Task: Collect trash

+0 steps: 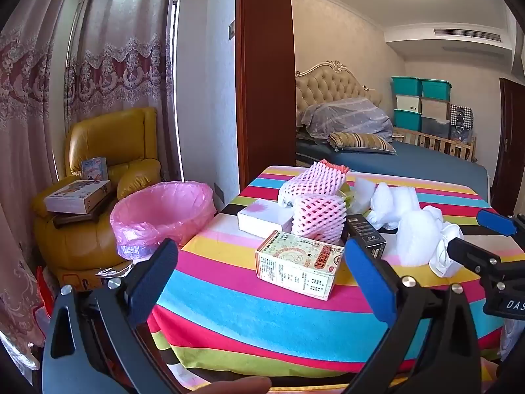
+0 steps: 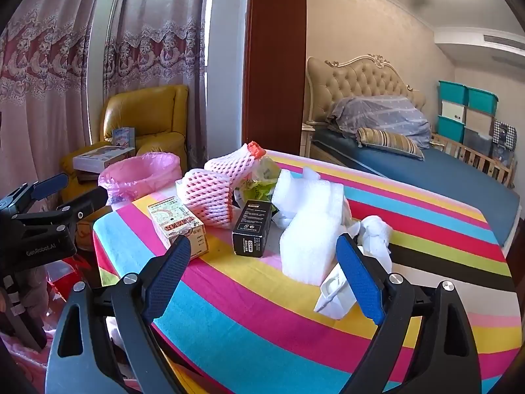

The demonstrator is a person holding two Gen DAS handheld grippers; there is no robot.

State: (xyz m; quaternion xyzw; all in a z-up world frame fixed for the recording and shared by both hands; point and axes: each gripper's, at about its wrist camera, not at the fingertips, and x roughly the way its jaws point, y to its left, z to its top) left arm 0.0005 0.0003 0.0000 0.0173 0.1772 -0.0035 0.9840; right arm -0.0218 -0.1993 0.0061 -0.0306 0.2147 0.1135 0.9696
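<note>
We are hovering both tongs, left gripper (image 1: 259, 269) and right gripper (image 2: 262, 275), jaws apart and empty; judging the printed carton (image 1: 297, 264) ahead needs grabbing next, bin (image 1: 160, 210) far left.

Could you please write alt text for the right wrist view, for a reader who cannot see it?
The open right gripper points at trash on a striped tablecloth: a printed carton, a black box, pink foam nets and white foam wrap. A pink-lined bin stands beyond the table's left edge, near the open left gripper.
</note>
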